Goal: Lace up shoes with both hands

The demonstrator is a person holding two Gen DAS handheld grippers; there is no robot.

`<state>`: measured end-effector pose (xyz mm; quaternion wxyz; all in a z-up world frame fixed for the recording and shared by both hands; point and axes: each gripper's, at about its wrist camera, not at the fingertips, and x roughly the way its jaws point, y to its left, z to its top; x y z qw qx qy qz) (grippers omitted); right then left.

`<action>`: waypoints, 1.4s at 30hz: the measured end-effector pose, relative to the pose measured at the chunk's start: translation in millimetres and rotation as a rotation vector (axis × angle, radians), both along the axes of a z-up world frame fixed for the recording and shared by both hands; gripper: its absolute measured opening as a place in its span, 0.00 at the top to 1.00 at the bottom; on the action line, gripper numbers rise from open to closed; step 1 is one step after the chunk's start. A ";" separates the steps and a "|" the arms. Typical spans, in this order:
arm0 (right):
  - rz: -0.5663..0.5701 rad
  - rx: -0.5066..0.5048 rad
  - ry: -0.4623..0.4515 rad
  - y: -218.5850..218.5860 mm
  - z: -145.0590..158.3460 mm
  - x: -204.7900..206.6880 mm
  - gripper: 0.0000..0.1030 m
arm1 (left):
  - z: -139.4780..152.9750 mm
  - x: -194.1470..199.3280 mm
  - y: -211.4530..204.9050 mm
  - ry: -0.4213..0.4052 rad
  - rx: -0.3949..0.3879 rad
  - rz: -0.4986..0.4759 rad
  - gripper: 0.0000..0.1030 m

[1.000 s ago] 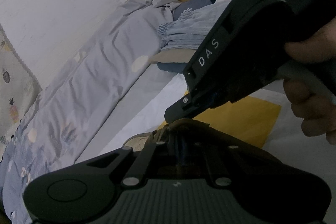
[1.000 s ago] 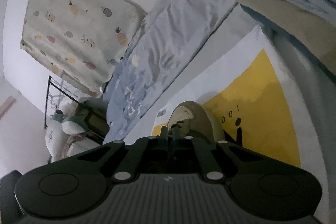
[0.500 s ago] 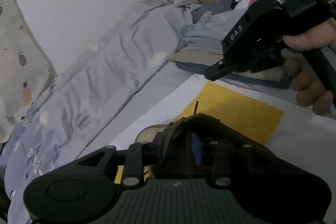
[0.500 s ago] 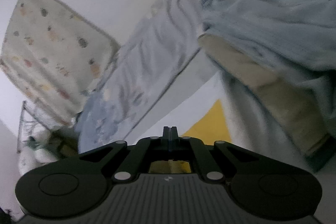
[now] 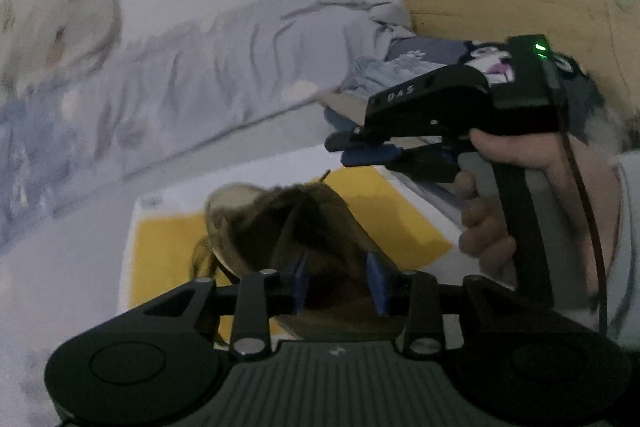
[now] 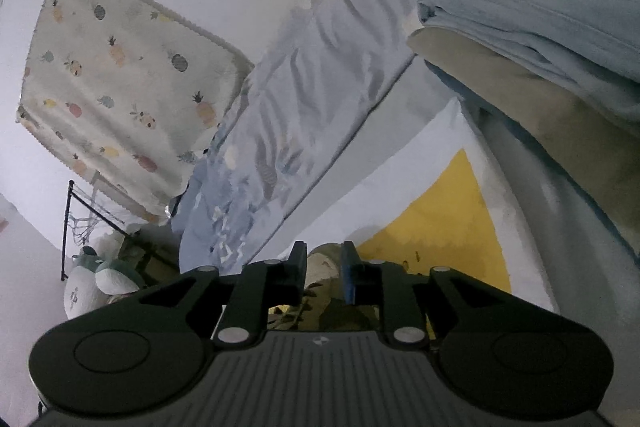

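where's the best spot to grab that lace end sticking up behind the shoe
Grip the lace tip just below its stiff end, coming from above on the right gripper's side. It stands nearly upright and free behind the brown shoe, so jaws can close across it.

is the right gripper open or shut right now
Open and opening: the right gripper shows a clear gap between its fingers, nothing pinched, the shoe beyond.

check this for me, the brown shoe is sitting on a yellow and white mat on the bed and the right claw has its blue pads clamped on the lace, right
Not quite. In the left wrist view the right claw holds nothing; its jaws are opening, clear of the brown shoe and its lace. The shoe does sit on the yellow and white mat on the bed.
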<state>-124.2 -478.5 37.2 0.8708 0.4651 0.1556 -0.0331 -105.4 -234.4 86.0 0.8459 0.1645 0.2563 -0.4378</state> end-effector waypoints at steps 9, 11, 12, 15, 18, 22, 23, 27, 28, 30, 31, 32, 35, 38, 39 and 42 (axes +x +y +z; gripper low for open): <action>0.028 -0.021 0.005 7.2 2.3 4.7 0.81 | -9.6 23.4 -22.3 -0.001 0.074 0.138 0.66; 0.031 -0.026 0.006 8.4 2.7 5.5 0.81 | -7.4 19.8 -16.0 -0.060 0.056 0.171 0.66; 0.034 -0.029 0.007 8.9 2.7 5.6 0.81 | -6.0 16.6 -12.6 -0.095 0.043 0.184 0.66; 0.041 -0.038 0.012 10.2 1.7 5.8 0.81 | -2.6 4.3 1.8 -0.216 -0.040 0.232 0.47; 0.053 -0.048 0.016 12.7 1.4 4.7 0.81 | -6.8 8.1 13.9 -0.152 -0.082 0.267 0.46; 0.062 -0.098 0.004 18.8 6.7 -1.1 0.81 | -1.9 -1.3 31.8 -0.119 -0.164 0.294 0.47; 0.062 -0.106 0.000 19.4 8.1 -2.8 0.81 | -2.2 -0.4 32.0 -0.104 -0.165 0.277 0.47; 0.051 -0.116 -0.009 20.7 11.0 -9.9 0.81 | -11.4 6.5 27.0 -0.035 -0.123 0.270 0.48; 0.050 -0.113 -0.010 21.0 11.1 -11.6 0.81 | -14.3 10.2 27.0 -0.010 -0.123 0.276 0.49; 0.048 -0.106 -0.013 21.7 11.2 -15.0 0.81 | -18.0 18.2 27.6 0.031 -0.136 0.289 0.52; 0.049 -0.096 -0.014 22.3 10.6 -16.3 0.81 | -19.5 22.4 27.0 0.041 -0.136 0.298 0.54; 0.050 -0.087 -0.013 23.0 9.7 -16.9 0.81 | -21.3 26.1 26.5 0.049 -0.138 0.302 0.58; 0.050 -0.064 -0.009 25.0 6.7 -15.1 0.81 | -25.8 36.4 24.0 0.065 -0.144 0.313 0.76; 0.050 -0.041 -0.006 27.1 3.8 -13.3 0.81 | -26.1 40.8 21.6 0.053 -0.159 0.316 0.84; 0.049 -0.035 -0.009 27.9 3.1 -12.2 0.81 | -26.5 42.0 20.5 0.053 -0.160 0.315 0.85; 0.051 -0.021 -0.010 30.7 0.3 -6.7 0.81 | -27.9 43.6 17.2 0.044 -0.158 0.318 0.84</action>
